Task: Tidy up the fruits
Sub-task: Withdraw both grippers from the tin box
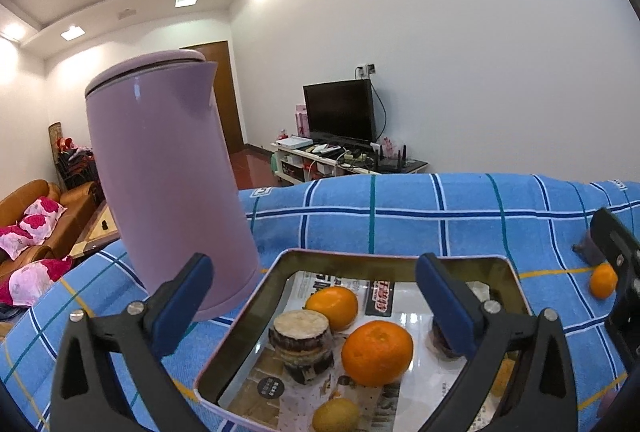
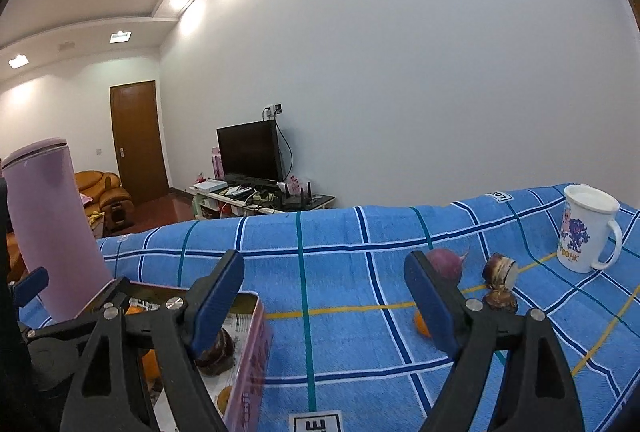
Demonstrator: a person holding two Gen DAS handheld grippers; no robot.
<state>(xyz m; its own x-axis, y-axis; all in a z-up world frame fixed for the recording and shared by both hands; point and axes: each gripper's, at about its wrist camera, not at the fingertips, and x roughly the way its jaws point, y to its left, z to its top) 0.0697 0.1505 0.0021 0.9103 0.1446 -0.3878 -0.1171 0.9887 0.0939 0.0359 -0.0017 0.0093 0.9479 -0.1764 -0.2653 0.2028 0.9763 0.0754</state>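
A pink metal tin [image 1: 240, 316] lined with printed paper sits on the blue checked cloth. It holds two oranges [image 1: 376, 352] [image 1: 332, 306], stacked sugarcane pieces [image 1: 302, 344], another dark piece [image 1: 440, 342] and a yellow-brown fruit [image 1: 336, 414]. My left gripper [image 1: 316, 304] is open and empty over the tin. My right gripper [image 2: 324, 300] is open and empty to the right of the tin [image 2: 250, 352]. On the cloth lie a small orange [image 2: 421, 324], partly hidden by the right finger, a purple onion [image 2: 446, 262] and a sugarcane piece [image 2: 499, 282].
A tall purple kettle [image 1: 168, 187] stands left of the tin, close to the left finger. A white printed mug [image 2: 588, 232] stands at the far right. The cloth's far edge drops off toward a room with a TV stand [image 1: 340, 151].
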